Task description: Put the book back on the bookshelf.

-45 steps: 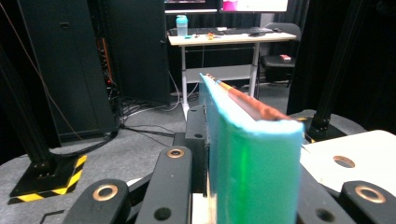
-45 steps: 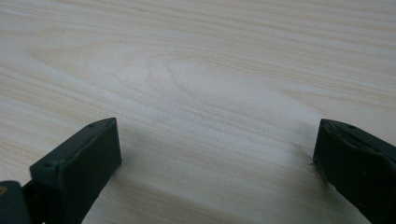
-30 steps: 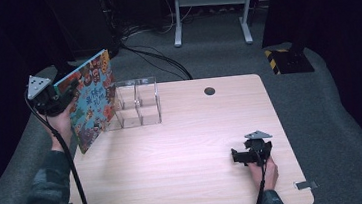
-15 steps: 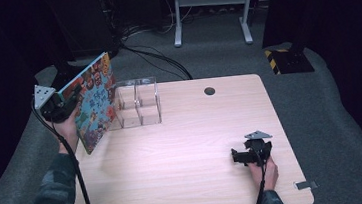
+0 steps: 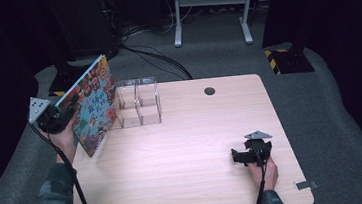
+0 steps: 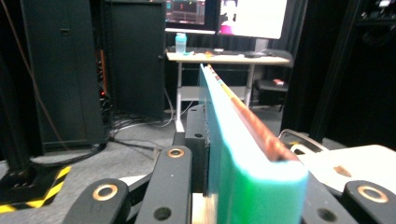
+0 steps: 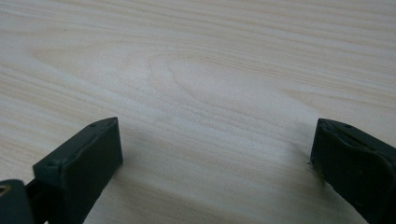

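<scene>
My left gripper [image 5: 62, 113] pinches a picture book [image 5: 93, 110] at the frame's left: busy multicoloured cover, green spine, tilted beside the clear acrylic organizer [image 5: 136, 102]. My right gripper [image 5: 242, 156] rests spread on the table [image 5: 187, 131], lower right.

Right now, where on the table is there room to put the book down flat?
The widest bare patch of table runs from the clear divided box toward the right gripper, and behind it to the round hole. The far left corner is crowded: the book, held by the left gripper, stands beside the box.
</scene>
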`<state>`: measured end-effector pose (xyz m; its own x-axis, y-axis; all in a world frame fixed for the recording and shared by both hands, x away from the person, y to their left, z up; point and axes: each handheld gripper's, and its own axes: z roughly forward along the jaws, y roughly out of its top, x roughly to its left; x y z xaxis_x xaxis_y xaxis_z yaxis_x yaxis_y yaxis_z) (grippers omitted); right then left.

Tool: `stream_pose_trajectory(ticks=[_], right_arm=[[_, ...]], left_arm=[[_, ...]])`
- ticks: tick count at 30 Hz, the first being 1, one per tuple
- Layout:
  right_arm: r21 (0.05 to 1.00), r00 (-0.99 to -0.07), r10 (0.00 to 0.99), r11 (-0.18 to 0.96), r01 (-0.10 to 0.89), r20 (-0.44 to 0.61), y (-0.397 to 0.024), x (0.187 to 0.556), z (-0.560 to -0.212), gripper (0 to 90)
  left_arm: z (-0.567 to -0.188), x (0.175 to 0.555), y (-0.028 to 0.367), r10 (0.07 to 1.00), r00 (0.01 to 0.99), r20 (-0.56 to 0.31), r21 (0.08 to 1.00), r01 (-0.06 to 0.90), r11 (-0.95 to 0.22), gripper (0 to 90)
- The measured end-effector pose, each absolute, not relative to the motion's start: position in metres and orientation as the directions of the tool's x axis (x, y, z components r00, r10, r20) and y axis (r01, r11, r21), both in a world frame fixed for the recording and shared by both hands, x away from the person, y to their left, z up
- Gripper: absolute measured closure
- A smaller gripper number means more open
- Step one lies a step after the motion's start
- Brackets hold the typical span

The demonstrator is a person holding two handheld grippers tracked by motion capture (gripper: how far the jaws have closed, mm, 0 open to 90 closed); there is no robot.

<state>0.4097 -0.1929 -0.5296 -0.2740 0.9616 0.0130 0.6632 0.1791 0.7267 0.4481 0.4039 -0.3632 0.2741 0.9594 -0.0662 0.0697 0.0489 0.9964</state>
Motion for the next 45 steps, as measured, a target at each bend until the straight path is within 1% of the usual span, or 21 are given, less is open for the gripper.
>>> stream_pose_trajectory(ticks=[5, 7, 14, 16, 20, 22, 25, 27, 29, 31, 33, 36, 40, 41, 45], right_arm=[[0.726, -0.274, 0.962, 0.179, 0.664, 0.013, -0.193, 0.410, -0.530, 1.3], [0.728, -0.276, 0.961, 0.181, 0.661, 0.012, -0.193, 0.410, -0.530, 1.4], [0.729, -0.278, 0.960, 0.183, 0.660, 0.010, -0.193, 0.410, -0.530, 1.4], [0.729, -0.278, 0.960, 0.183, 0.660, 0.010, -0.193, 0.410, -0.530, 1.3], [0.729, -0.278, 0.960, 0.183, 0.660, 0.011, -0.193, 0.410, -0.530, 1.4], [0.728, -0.278, 0.960, 0.183, 0.660, 0.010, -0.193, 0.410, -0.530, 1.3], [0.729, -0.278, 0.960, 0.183, 0.660, 0.011, -0.193, 0.410, -0.530, 1.4], [0.728, -0.279, 0.960, 0.183, 0.660, 0.011, -0.193, 0.410, -0.530, 1.4], [0.729, -0.277, 0.961, 0.183, 0.660, 0.009, -0.193, 0.410, -0.530, 1.4], [0.728, -0.278, 0.961, 0.184, 0.660, 0.010, -0.193, 0.410, -0.530, 1.3], [0.728, -0.279, 0.960, 0.184, 0.660, 0.010, -0.193, 0.410, -0.530, 1.4], [0.729, -0.278, 0.960, 0.183, 0.660, 0.010, -0.193, 0.410, -0.530, 1.4], [0.729, -0.278, 0.960, 0.183, 0.660, 0.010, -0.193, 0.410, -0.530, 1.4], [0.728, -0.279, 0.960, 0.183, 0.660, 0.011, -0.193, 0.410, -0.530, 1.4], [0.729, -0.278, 0.960, 0.183, 0.660, 0.010, -0.193, 0.410, -0.530, 1.4]], left_arm=[[-0.366, 0.441, 0.408, 0.965, 0.252, -0.069, 0.993, 0.105, 0.044, 79.4], [-0.367, 0.440, 0.411, 0.964, 0.253, -0.085, 0.991, 0.123, 0.055, 79.2], [-0.367, 0.438, 0.413, 0.973, 0.213, -0.083, 0.985, 0.163, 0.048, 78.2], [-0.366, 0.439, 0.413, 0.974, 0.205, -0.094, 0.984, 0.167, 0.060, 78.8], [-0.367, 0.442, 0.413, 0.973, 0.215, -0.088, 0.985, 0.162, 0.053, 79.2], [-0.368, 0.443, 0.416, 0.974, 0.203, -0.102, 0.986, 0.152, 0.072, 79.1], [-0.368, 0.445, 0.419, 0.975, 0.171, -0.143, 0.979, 0.170, 0.114, 78.5], [-0.368, 0.445, 0.420, 0.977, 0.166, -0.137, 0.978, 0.179, 0.107, 77.8], [-0.366, 0.445, 0.419, 0.982, 0.151, -0.113, 0.977, 0.197, 0.082, 76.3], [-0.364, 0.445, 0.417, 0.987, 0.133, -0.088, 0.974, 0.218, 0.058, 73.6], [-0.363, 0.446, 0.417, 0.987, 0.133, -0.085, 0.968, 0.246, 0.050, 69.0], [-0.361, 0.445, 0.417, 0.985, 0.139, -0.099, 0.961, 0.271, 0.058, 57.3], [-0.355, 0.441, 0.418, 0.983, 0.160, -0.094, 0.952, 0.303, 0.042, 46.9], [-0.353, 0.439, 0.418, 0.982, 0.160, -0.097, 0.949, 0.311, 0.043, 43.1], [-0.347, 0.431, 0.419, 0.981, 0.174, -0.091, 0.945, 0.325, 0.030, 33.8]])
